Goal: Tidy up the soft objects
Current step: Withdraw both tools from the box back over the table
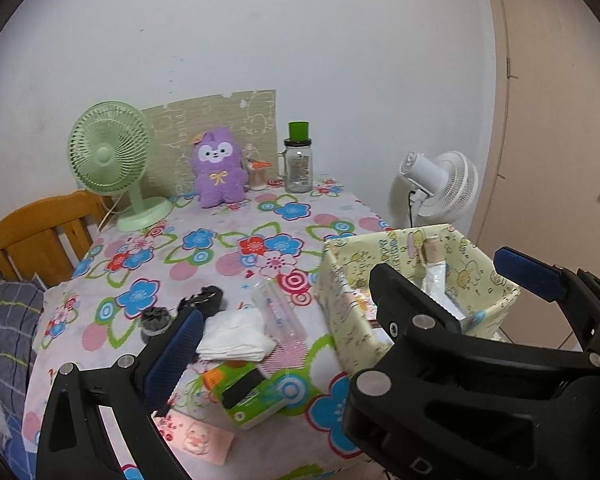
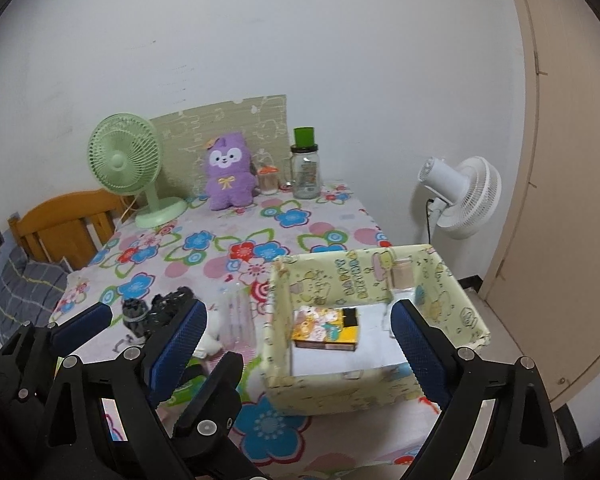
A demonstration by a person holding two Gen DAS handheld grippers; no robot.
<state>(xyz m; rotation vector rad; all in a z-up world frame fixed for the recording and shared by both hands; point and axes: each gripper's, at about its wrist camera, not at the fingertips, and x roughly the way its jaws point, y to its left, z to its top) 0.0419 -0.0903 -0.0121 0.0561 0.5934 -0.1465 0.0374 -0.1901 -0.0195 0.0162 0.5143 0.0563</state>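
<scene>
Both tongs spread and empty: left tongs (image 1: 346, 312) over the tissue (image 1: 236, 334) near the worktop's (image 1: 260, 216) front edge, right tongs (image 2: 300, 336) over the box (image 2: 452, 292) at its right edge; mid-worktop is bare

Light: soft and even, a bit dim.
Shadows: faint.
Edges: black corners; the door (image 2: 572, 200) at the right bends like a bow.
Blur: the yellow box (image 2: 452, 280) looks fuzzy at lower right.
Glare: not much.
</scene>
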